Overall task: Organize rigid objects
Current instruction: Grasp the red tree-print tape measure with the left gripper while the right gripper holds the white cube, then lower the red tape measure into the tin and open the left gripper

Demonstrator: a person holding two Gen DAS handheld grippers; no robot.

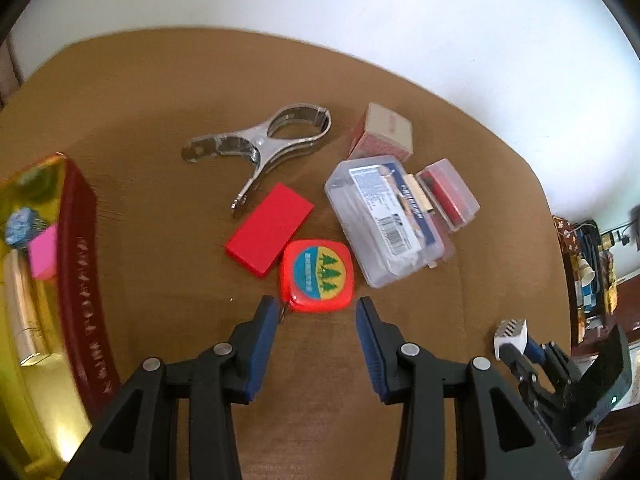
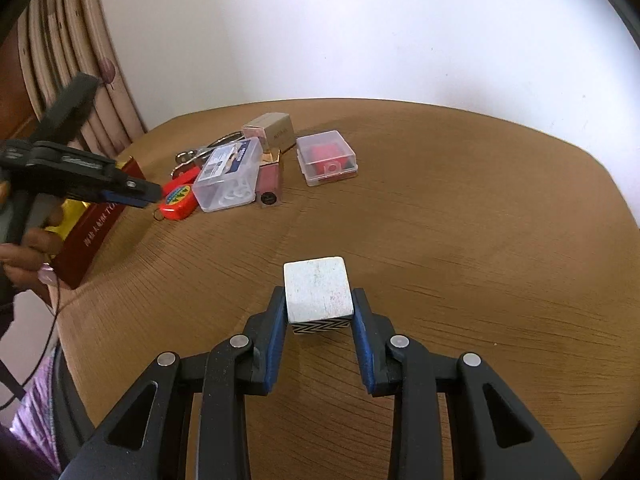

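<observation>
Squarely between right gripper (image 2: 320, 308) pads: white block (image 2: 318, 290).

Red box (image 1: 86, 276) side carries blurred gold lettering; a barcode label sits on the clear case (image 1: 384, 220); neither is readable.

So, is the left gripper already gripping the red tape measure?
No, the left gripper has open jaws just short of the red tape measure, which lies on the table.

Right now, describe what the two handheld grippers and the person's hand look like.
Both the left gripper and right gripper have black plastic linkage arms with silver round pivot pins and blue ribbed finger pads. The left hand shows a pale painted nail; a thin black cable hangs below it.
</observation>
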